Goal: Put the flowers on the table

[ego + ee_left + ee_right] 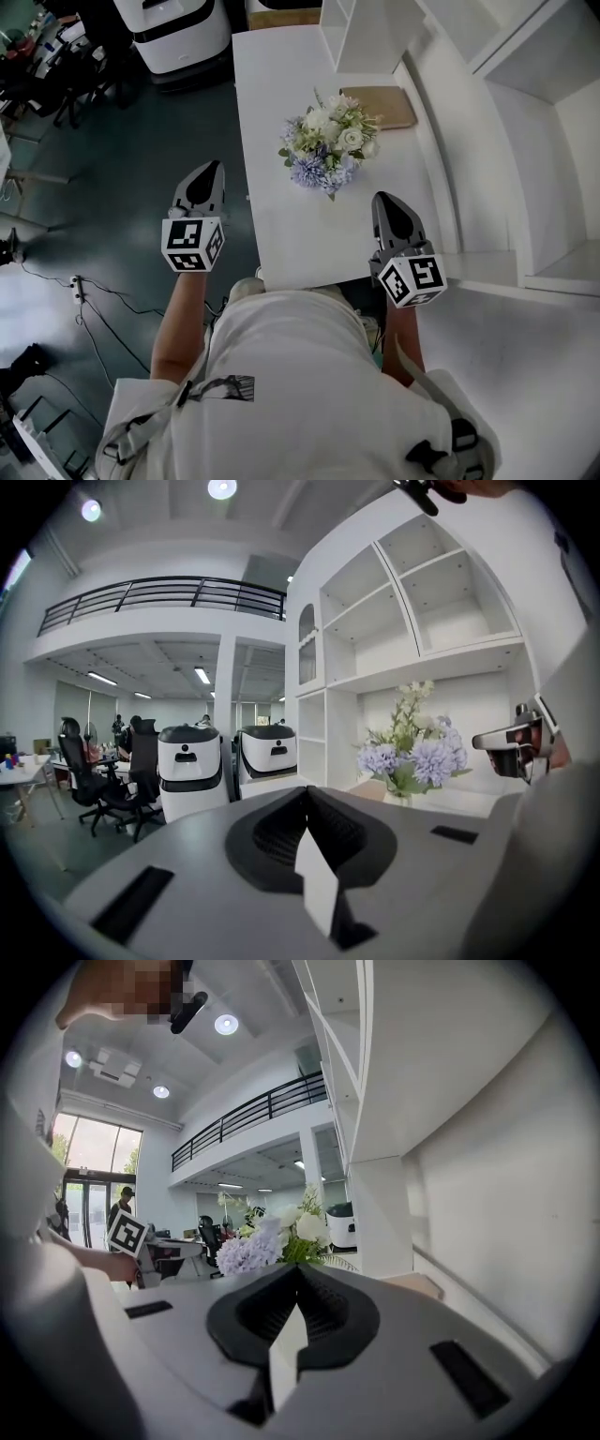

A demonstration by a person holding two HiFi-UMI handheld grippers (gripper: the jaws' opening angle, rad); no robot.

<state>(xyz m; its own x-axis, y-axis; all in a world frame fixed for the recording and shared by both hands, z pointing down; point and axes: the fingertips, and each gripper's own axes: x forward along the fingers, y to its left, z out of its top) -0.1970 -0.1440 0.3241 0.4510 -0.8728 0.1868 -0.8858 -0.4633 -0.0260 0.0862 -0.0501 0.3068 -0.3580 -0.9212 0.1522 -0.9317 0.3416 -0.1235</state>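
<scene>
Flowers [328, 141] stand ahead, between left tongs [212, 171] and right tongs [383, 199], both closed, empty.

Held forward and nearly level, the left gripper [212, 171] and right gripper [383, 201] are both closed, empty.

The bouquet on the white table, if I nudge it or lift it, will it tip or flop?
The bouquet probably tips easily: in the left gripper view its wide head of blooms stands over a much narrower base. The petals and leaves look soft, so squeezing would likely crush them. It seems light for its bulk.
</scene>
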